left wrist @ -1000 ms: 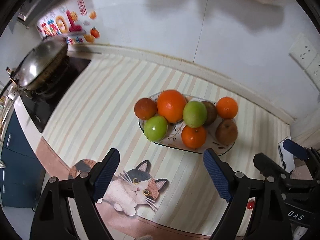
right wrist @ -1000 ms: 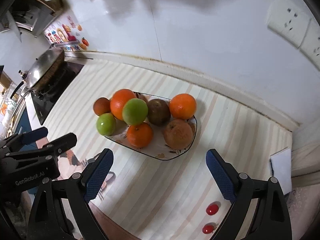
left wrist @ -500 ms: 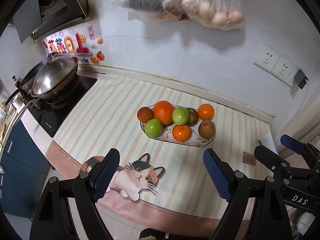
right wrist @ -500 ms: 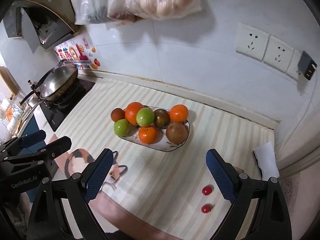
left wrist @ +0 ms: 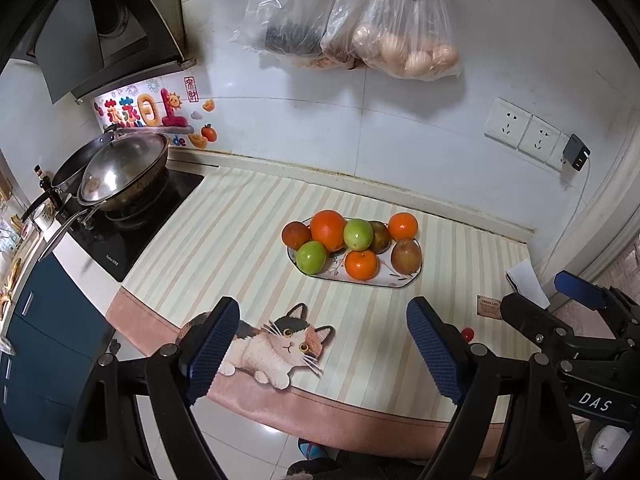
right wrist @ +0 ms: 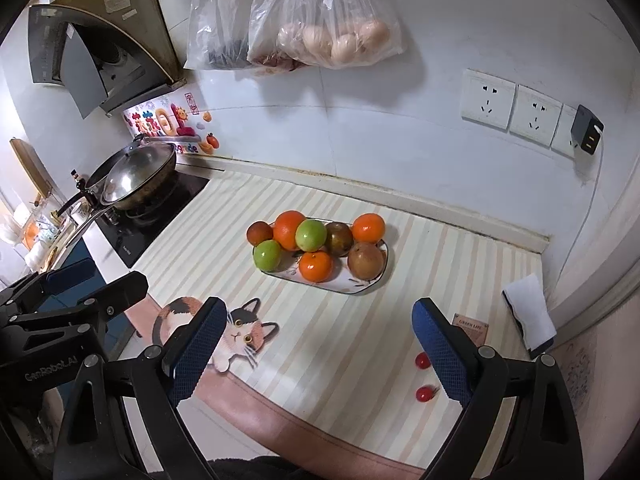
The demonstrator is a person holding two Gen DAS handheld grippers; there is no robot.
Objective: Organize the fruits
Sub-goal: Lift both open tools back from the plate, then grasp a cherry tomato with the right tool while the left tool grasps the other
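The oval white patterned plate piled with oranges, green and brown fruits lies at the middle of both views, its long axis running from the left toward the lower right of the frame, on the striped cream counter. A large orange sits at the upper left of the pile and a brown fruit at the right end. Compared with a second ago, the plate looks smaller and farther off, and the wall above has come into view: both grippers have pulled back and up from it. The left gripper has its blue-padded jaws wide apart with nothing between them; the right gripper likewise stands wide and empty. Two small red cherry tomatoes lie on the counter at the lower right of the right view, well apart from the plate. A cat picture marks the counter's front edge. At the left a lidded steel wok sits on a black hob; clear plastic bags hang on the white tiled wall, with white sockets at the right.
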